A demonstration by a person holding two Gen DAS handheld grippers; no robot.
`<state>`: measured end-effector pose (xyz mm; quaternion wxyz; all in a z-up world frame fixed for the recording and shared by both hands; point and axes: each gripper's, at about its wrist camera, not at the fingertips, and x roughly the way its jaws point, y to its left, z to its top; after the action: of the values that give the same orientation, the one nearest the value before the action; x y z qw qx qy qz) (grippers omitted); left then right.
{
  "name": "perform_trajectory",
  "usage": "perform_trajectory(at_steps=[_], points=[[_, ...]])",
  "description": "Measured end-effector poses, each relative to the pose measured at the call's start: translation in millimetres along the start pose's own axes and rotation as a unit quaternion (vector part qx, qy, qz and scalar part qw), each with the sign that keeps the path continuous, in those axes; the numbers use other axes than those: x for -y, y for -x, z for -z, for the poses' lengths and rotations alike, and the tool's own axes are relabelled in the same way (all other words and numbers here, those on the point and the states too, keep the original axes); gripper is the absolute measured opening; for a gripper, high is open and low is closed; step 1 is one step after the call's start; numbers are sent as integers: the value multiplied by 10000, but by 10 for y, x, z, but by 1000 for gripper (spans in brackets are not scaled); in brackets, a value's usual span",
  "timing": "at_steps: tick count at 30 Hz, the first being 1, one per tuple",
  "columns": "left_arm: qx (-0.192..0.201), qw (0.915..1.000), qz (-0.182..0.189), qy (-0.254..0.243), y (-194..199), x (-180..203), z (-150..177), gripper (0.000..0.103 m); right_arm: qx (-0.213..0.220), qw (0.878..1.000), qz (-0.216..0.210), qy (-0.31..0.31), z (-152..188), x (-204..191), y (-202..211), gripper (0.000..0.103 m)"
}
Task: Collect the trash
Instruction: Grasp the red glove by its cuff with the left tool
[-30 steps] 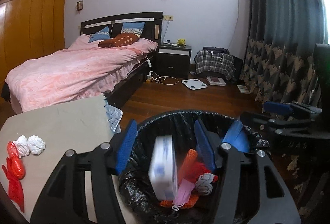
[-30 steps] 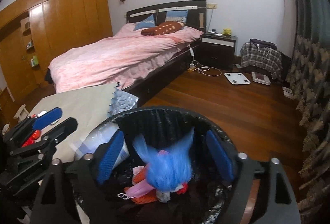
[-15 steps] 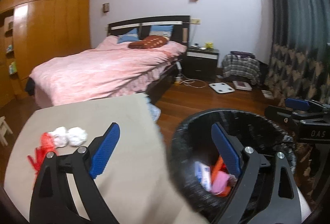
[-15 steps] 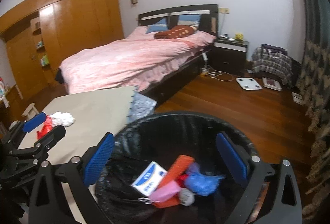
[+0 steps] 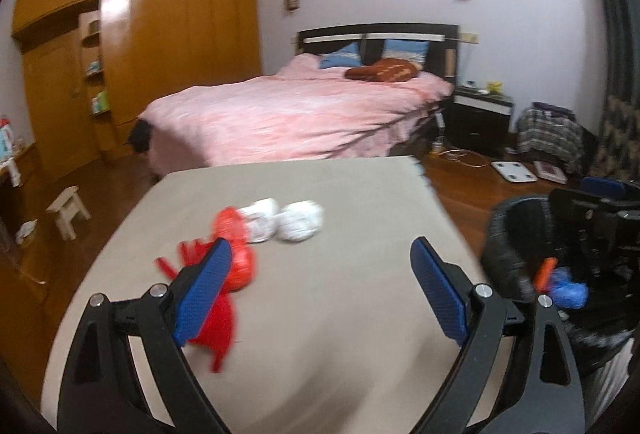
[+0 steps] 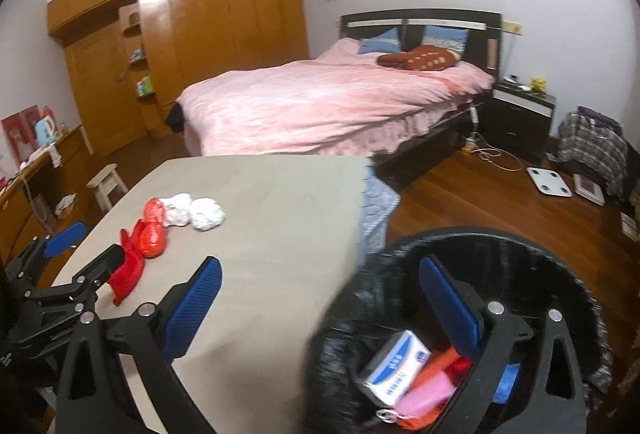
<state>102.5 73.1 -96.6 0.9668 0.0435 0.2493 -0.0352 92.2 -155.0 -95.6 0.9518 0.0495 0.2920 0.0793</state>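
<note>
Three scraps lie left on the table (image 5: 320, 314): two white paper wads (image 5: 280, 220) touching each other at the far side, and a red plastic wrapper (image 5: 236, 266) just left of them. Left gripper (image 5: 320, 294) hangs over that pile, fingers spread wide and holding nothing, likely lining up a pick. Right gripper (image 6: 320, 308) hangs at the table's right edge above the black-lined bin (image 6: 540, 250), spread and empty too. Bin sits near right, holding a box (image 6: 394, 366) and wrappers.

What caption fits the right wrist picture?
Open right gripper above table and bin; red wrappers and tissues remain.
</note>
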Motion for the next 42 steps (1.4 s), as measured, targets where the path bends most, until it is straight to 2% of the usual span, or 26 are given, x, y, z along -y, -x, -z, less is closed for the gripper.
perform_trajectory(at_steps=[5,10,13,21,23,26,28,29,31,33,42], points=[[-177,9988,-405,186,-97,-417,130,88,-153,9996,-190,162,21,-245,-243,97],[-409,9966,-618,356,-243,-690,250,77,-318,9985,-296,324,69,-431,-440,97],[-565,9952,-653,451,-341,-797,341,67,-372,9979,-330,416,96,-526,-527,97],[-927,9905,-659,770,-521,-1005,538,59,-546,9958,-447,590,172,-709,-710,97],[-1001,9896,-617,830,-566,-1035,552,54,-579,9952,-482,623,190,-743,-735,97],[-1186,9878,-460,894,-658,-1059,579,35,-615,9944,-522,685,217,-795,-766,97],[-1275,9869,-374,919,-702,-1062,603,18,-637,9940,-542,705,226,-816,-781,97],[-1306,9866,-320,923,-719,-1058,610,16,-648,9939,-548,711,232,-821,-791,97],[-1333,9866,-257,905,-743,-1047,624,7,-667,9937,-558,708,238,-824,-800,97],[-1319,9871,-231,876,-744,-1024,628,4,-689,9935,-575,696,245,-821,-812,97],[-856,9914,-411,897,-476,-1087,502,3,-676,9931,-671,683,220,-841,-807,97]])
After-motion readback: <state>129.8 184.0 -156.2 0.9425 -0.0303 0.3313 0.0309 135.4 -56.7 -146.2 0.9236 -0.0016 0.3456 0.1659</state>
